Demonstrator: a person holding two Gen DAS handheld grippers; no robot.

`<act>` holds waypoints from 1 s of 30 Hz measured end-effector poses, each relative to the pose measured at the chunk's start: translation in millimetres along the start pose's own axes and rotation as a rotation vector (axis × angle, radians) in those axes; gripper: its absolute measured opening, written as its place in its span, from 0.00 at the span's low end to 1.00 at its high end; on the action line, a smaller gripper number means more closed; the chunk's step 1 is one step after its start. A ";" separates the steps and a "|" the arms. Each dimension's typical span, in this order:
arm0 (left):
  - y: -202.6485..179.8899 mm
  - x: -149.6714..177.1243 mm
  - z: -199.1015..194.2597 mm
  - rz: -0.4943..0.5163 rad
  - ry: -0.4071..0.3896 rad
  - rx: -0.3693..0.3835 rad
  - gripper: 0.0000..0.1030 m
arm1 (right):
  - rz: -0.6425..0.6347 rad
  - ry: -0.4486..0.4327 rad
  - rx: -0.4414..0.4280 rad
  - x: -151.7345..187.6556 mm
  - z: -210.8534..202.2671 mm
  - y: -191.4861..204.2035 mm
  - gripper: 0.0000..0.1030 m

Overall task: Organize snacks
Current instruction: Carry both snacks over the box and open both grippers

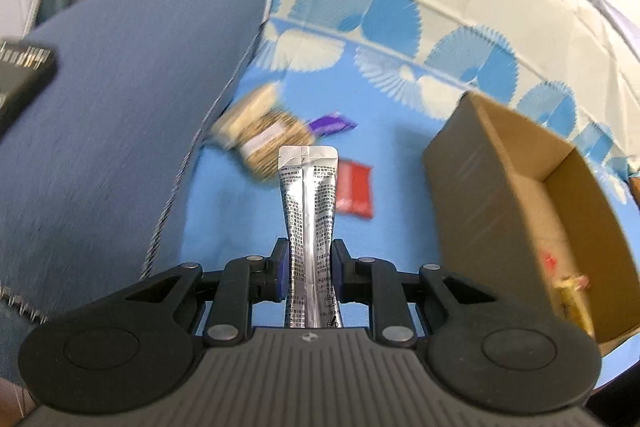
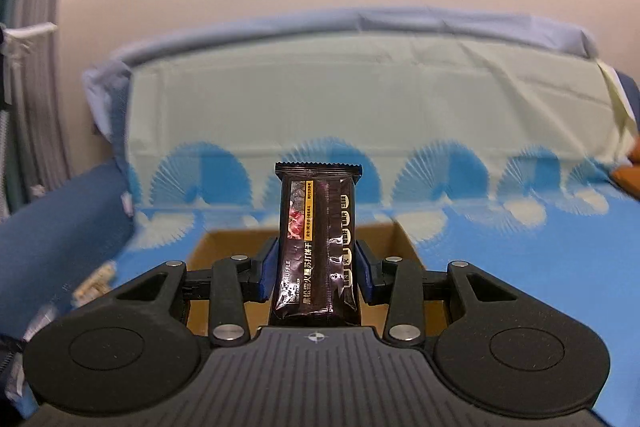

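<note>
- Left wrist view: nearest my camera sat the left gripper (image 1: 308, 269), its jaws drawn in narrow and pinching a silver stick sachet (image 1: 307, 211) about its lower half, with the printed upper end standing free above the pads.
- I judged that sachet light and limp, a crinkly foil tube that bends where it is squeezed. The slick foil could slide, so a hold across the flat middle seemed safer than one near the sealed tip.
- Beyond it, on the blue patterned cloth (image 1: 248, 227), lay a red packet (image 1: 354, 189), a purple wrapper (image 1: 330, 123) and a blurred tan biscuit pack (image 1: 260, 131), all loose and apart from the gripper.
- The open cardboard box (image 1: 496, 195) stood to the right, with a few bright wrappers already showing inside near its lower corner.
- Right wrist view: closest to me was the right gripper (image 2: 316, 267), partly closed on a dark brown cracker pack (image 2: 318, 239) held upright by its sides.
- I reckoned this pack light but brittle inside. The film looked glossy, so a moderate squeeze on the long edges would suit it, since hard pressure might crush the crackers.
- The box (image 2: 224, 241) lay directly behind and below the pack, open side up.
</note>
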State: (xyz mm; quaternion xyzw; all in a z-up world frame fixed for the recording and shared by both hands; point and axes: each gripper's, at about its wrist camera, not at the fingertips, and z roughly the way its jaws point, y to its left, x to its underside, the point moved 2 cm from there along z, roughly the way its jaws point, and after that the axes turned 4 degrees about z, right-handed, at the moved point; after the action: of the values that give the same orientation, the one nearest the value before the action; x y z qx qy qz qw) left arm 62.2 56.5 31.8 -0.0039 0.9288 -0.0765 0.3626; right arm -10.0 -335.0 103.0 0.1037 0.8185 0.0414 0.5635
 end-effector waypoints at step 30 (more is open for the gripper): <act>-222.6 -72.1 -27.4 0.198 -0.144 0.319 0.22 | 0.149 0.075 0.045 4.1 4.8 -31.9 0.40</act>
State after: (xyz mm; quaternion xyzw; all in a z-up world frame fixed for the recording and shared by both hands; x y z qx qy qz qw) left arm 86.2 -155.2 132.4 0.1394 0.8723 -0.1862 0.4301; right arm -10.9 -365.5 91.6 0.1753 0.8297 0.0685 0.5256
